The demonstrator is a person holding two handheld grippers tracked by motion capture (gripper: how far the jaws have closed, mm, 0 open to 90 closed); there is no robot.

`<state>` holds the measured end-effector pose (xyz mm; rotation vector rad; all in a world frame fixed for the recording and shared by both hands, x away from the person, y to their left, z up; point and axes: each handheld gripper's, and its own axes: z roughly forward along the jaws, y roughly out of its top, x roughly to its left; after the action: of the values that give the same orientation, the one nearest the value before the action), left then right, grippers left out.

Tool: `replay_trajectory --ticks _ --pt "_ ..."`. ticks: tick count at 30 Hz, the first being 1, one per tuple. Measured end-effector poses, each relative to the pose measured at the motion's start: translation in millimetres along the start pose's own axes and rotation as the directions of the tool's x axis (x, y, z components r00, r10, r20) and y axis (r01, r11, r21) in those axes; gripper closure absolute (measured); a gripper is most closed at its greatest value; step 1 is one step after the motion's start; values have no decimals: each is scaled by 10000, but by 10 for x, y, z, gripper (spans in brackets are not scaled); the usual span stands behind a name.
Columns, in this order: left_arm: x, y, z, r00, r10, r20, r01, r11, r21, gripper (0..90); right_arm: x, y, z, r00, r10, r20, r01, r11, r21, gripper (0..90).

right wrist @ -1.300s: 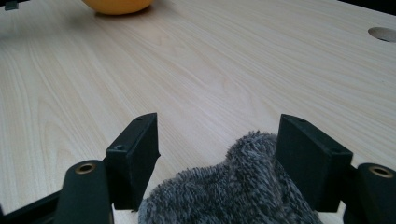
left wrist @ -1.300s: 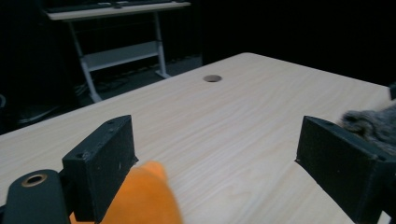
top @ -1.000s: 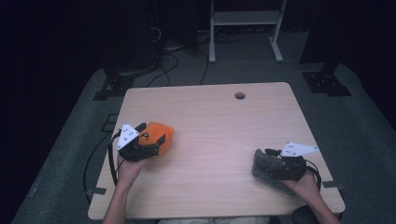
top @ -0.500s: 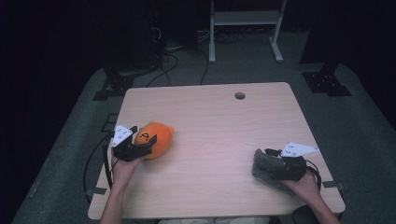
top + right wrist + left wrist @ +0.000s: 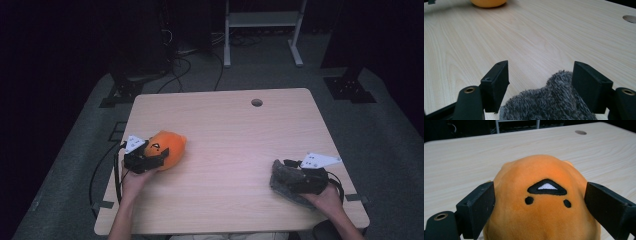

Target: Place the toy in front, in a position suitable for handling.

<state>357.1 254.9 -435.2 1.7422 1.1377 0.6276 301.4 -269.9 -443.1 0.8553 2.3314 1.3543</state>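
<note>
Grey fleece (image 5: 549, 102) half beneath right gripper (image 5: 540, 77)

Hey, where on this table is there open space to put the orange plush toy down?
The widest bare stretch of the pale wooden table runs between the round orange plush toy and the fuzzy grey cloth, back to the cable hole. The near left is crowded by the left gripper, the near right by the right gripper.
</note>
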Motion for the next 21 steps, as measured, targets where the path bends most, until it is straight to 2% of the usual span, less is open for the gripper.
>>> replay_trajectory --ticks 4,6,8,13,21 --pt "6 -20 3 10000 44 48 -45 9999 115 140 2 1 1 10000 3 -6 -3 10000 76 288" --pt "3 -22 0 10000 64 65 -65 9998 171 191 5 1 0 10000 -39 4 39 10000 36 288" --pt "-18 -22 -8 9994 332 3 -332 9989 323 234 1 1 1 10000 -24 -13 24 10000 21 288" --pt "-58 6 -19 9985 523 -145 -515 9974 509 324 7 3 1 10000 -62 -10 63 10000 64 288" --pt "-80 26 -48 9984 507 -251 -500 9984 260 387 4 2 0 10000 -89 -24 89 9999 88 288"
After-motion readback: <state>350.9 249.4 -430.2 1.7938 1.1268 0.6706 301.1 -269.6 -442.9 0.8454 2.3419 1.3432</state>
